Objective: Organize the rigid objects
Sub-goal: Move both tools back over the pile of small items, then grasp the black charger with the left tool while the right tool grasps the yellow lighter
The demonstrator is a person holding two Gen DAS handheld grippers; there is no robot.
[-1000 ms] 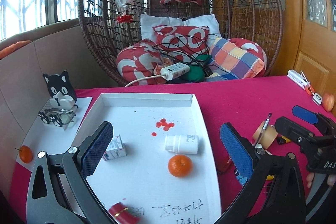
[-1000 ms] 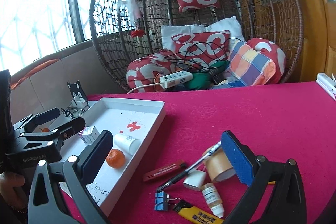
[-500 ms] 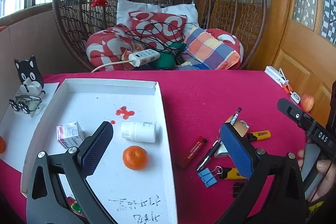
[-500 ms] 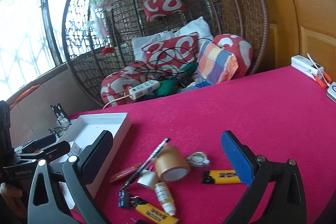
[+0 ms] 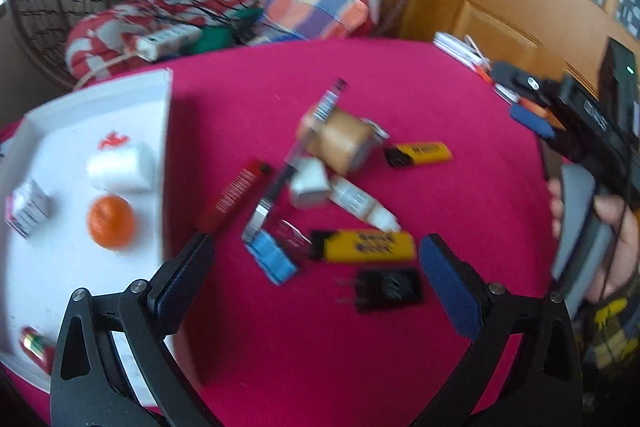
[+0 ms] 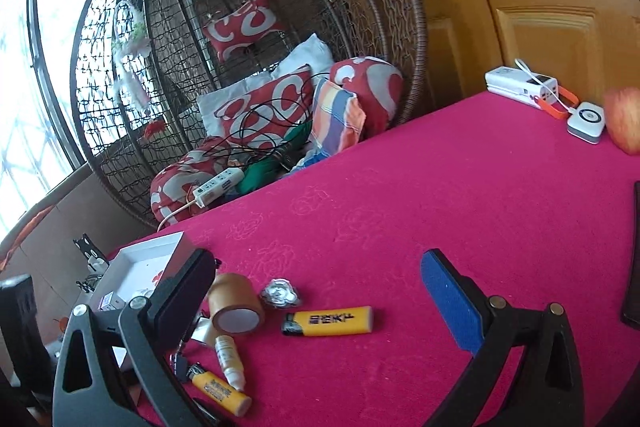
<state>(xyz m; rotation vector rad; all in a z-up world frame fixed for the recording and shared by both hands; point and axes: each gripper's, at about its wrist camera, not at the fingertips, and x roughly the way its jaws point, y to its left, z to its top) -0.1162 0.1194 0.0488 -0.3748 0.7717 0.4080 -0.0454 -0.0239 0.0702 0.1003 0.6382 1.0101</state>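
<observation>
Small items lie scattered on the red tablecloth [image 5: 360, 83]. In the left wrist view: two yellow lighters [image 5: 366, 246] [image 5: 420, 153], a blue binder clip [image 5: 271, 259], a black plug [image 5: 384, 289], a tape roll [image 5: 340, 139], a small dropper bottle [image 5: 360, 203], a red pen [image 5: 236, 193]. A white tray [image 5: 132, 91] at left holds an orange [image 5: 110, 222], a white bottle [image 5: 122, 167], a small box [image 5: 28, 207]. My left gripper [image 5: 312, 287] is open above the clip and plug. My right gripper [image 6: 316, 291] is open above a yellow lighter [image 6: 328, 321].
A wicker egg chair with red cushions [image 6: 260, 99] and a power strip [image 6: 218, 187] stands behind the table. A white power bank [image 6: 520, 83], a small white device [image 6: 586, 121] and an apple [image 6: 624, 125] lie at the far right. A dark object [image 6: 634, 267] lies at the right edge.
Both grippers have swung to the right, away from the tray. The left gripper now hangs over the scattered items. The right one has moved past the tape roll toward a lighter.
</observation>
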